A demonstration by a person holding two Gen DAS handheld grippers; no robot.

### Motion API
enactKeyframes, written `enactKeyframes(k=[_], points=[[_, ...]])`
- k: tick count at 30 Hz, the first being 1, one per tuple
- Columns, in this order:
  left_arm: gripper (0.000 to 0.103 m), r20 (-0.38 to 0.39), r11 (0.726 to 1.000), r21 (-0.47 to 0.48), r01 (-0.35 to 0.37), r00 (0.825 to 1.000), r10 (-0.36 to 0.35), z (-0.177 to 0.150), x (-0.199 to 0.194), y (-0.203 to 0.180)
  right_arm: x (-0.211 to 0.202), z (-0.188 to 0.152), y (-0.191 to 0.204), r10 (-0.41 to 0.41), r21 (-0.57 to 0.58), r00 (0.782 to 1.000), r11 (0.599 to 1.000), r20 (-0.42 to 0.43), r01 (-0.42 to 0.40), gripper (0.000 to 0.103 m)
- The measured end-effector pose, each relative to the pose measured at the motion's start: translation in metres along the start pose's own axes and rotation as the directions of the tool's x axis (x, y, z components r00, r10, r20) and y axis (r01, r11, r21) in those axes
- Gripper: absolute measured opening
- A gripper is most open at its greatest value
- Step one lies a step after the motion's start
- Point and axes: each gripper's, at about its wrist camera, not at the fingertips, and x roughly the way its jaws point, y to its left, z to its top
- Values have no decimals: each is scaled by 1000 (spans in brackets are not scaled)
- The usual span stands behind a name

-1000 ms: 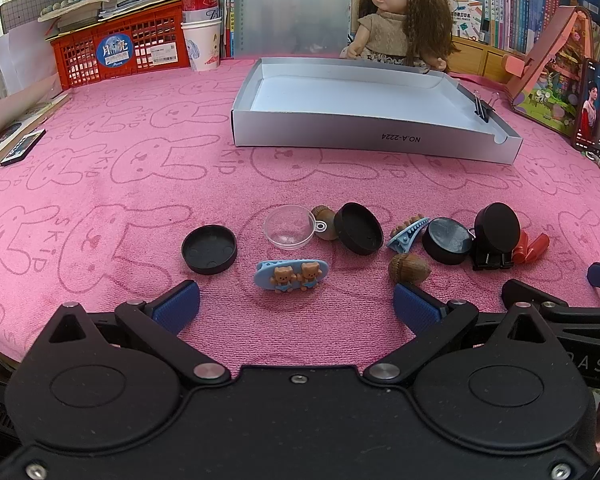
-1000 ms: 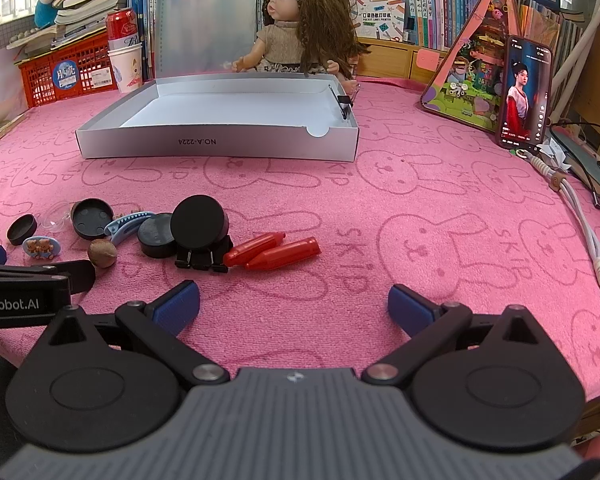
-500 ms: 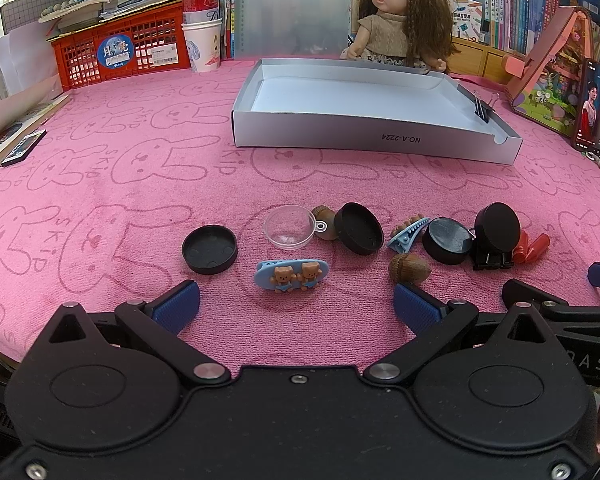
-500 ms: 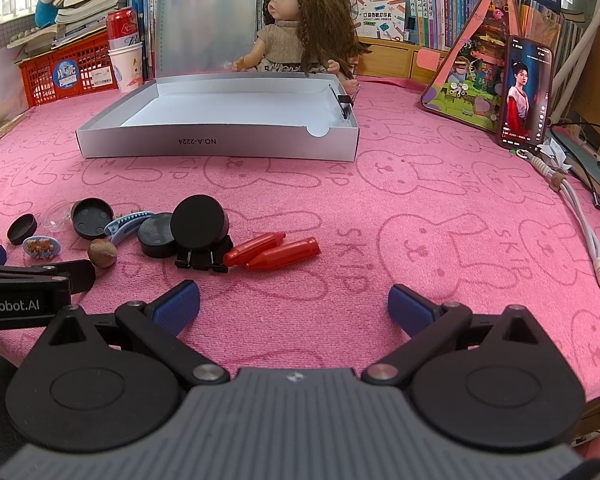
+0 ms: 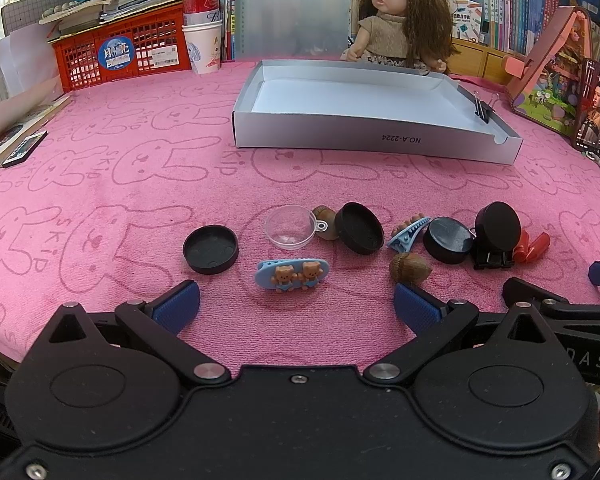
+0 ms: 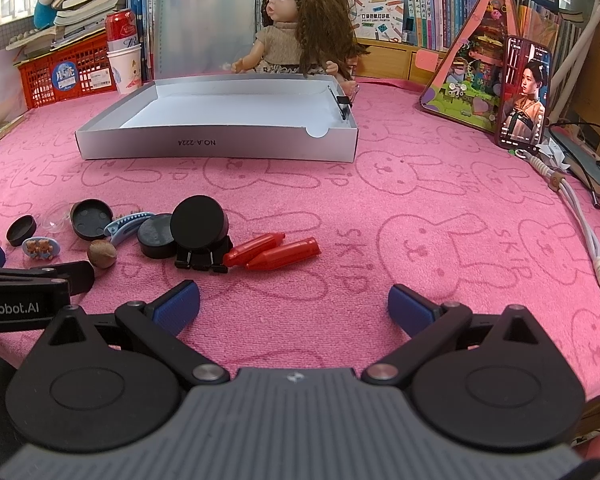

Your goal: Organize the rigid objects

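**Box marked "NO.A-2224", small things in front**

We read "NO.A-2224" upside down on the grey box [image 5: 376, 138]. Black caps [image 5: 211, 249], a blue bear clip [image 5: 291, 275] and red crayons [image 6: 276, 251] lie on the pink table [image 6: 420, 216]. Left tongs [image 5: 296, 304] and right tongs [image 6: 294, 304] stand open, gripping nothing.

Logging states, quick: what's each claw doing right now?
Left claw: open, holding nothing.
Right claw: open, holding nothing.

Right gripper [image 6: 293, 306] open above pink cloth [image 6: 420, 216]; red crayons [image 6: 276, 254] ahead, grey box [image 6: 220, 148] beyond.
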Motion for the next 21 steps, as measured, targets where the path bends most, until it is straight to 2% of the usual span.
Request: enactKeyframes(k=[10, 15, 21], points=[[103, 23, 1000, 12, 7, 1000, -7, -1, -1, 2, 1, -1, 0, -4, 6, 1000, 1000, 4, 4, 103], [103, 5, 1000, 5, 10, 1000, -10, 1, 0, 2, 1, 0, 0, -3, 5, 1000, 1000, 2, 3, 103], [100, 29, 999, -13, 43, 999, -43, 3, -4, 9, 1, 2, 1, 12, 12, 1000, 1000, 16, -13, 103]])
